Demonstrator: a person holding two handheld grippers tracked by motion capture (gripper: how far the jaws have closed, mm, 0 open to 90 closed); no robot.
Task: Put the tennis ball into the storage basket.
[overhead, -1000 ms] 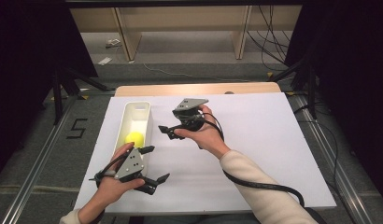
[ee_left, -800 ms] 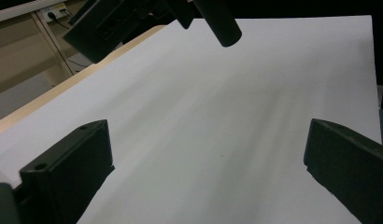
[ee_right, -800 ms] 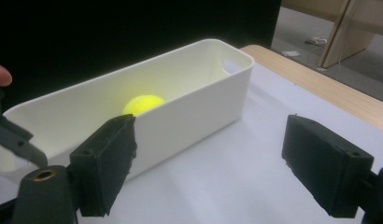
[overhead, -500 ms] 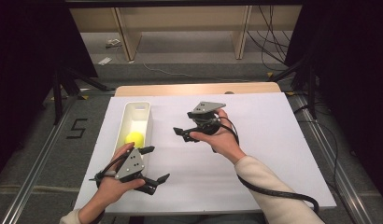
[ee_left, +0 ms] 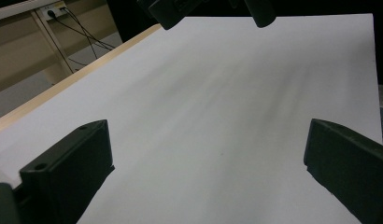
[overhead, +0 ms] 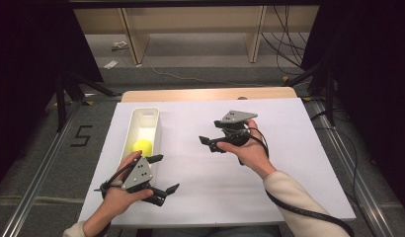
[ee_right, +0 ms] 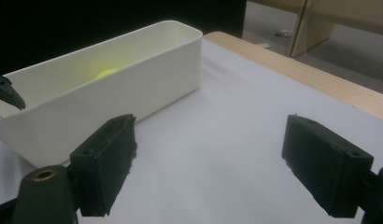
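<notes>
The table point(overhead: 289, 148) is covered by white sheet. The white bin point(overhead: 152, 118) stands on it, with the yellow ball point(overhead: 141, 146) lying inside near its close end. Both the left tongs point(overhead: 163, 174), beside that end, and the right tongs point(overhead: 209, 144), well apart from the bin, are held open and empty. Any reach for the ball should be made from above, clear of the walls. In the right gripper view the ball is blurred behind the bin wall

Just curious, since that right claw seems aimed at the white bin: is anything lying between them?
No. In the right gripper view, just bare white sheet lies between the right gripper and the bin.
</notes>
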